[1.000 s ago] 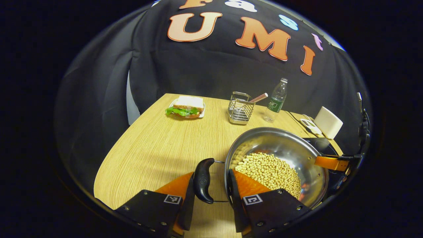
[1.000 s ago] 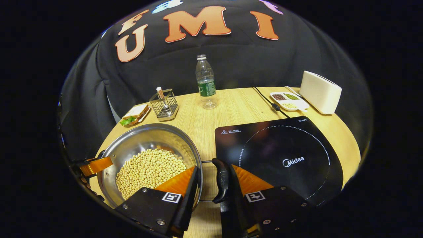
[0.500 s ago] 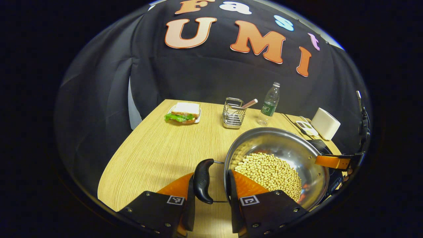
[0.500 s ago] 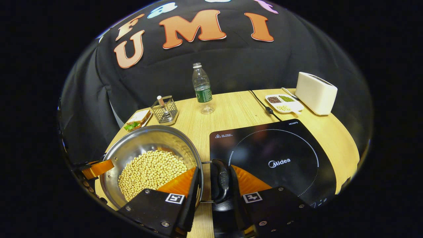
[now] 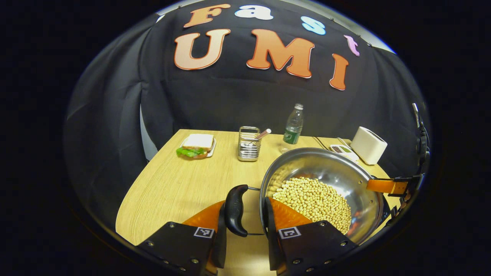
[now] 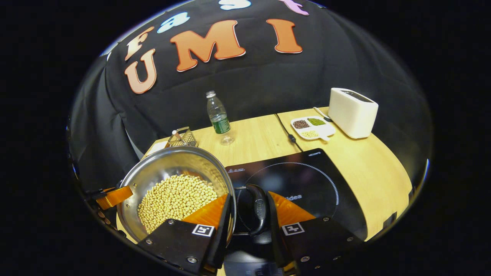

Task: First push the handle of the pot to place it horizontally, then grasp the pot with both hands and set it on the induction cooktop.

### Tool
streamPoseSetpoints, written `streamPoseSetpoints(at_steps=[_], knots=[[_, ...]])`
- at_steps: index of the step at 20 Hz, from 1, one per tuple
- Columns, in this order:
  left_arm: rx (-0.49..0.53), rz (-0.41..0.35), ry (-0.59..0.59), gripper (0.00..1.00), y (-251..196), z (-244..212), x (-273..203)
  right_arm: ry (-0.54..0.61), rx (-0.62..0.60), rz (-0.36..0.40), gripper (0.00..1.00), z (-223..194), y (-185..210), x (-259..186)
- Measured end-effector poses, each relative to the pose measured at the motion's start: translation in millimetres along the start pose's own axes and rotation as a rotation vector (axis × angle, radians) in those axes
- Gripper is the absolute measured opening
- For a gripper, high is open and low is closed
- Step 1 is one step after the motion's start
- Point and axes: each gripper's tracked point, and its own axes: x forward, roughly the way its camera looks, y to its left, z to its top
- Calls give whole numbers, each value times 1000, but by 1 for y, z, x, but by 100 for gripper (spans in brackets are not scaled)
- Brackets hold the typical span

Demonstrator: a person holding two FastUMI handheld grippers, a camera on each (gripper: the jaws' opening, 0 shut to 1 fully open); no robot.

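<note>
Pot [image 6: 172,180] of beans is airborne, edging over the cooktop [image 6: 307,184]; left tool [image 5: 243,226] and right tool [image 6: 249,226] each clamp a side handle. Uneven lifting could spill beans.

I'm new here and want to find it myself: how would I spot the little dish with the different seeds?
Start at the wooden table and find the white toaster at its far right corner. Just left of it, past the black induction cooktop, lies the small white divided dish. It alone has separate compartments of dark, green and pale seeds.
</note>
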Motion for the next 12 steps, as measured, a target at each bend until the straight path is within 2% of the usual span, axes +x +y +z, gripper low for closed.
streamPoseSetpoints(at_steps=[12], knots=[[62,-82,18,46,-124,12,11,-29,45,-70,50,26,-110,-22]])
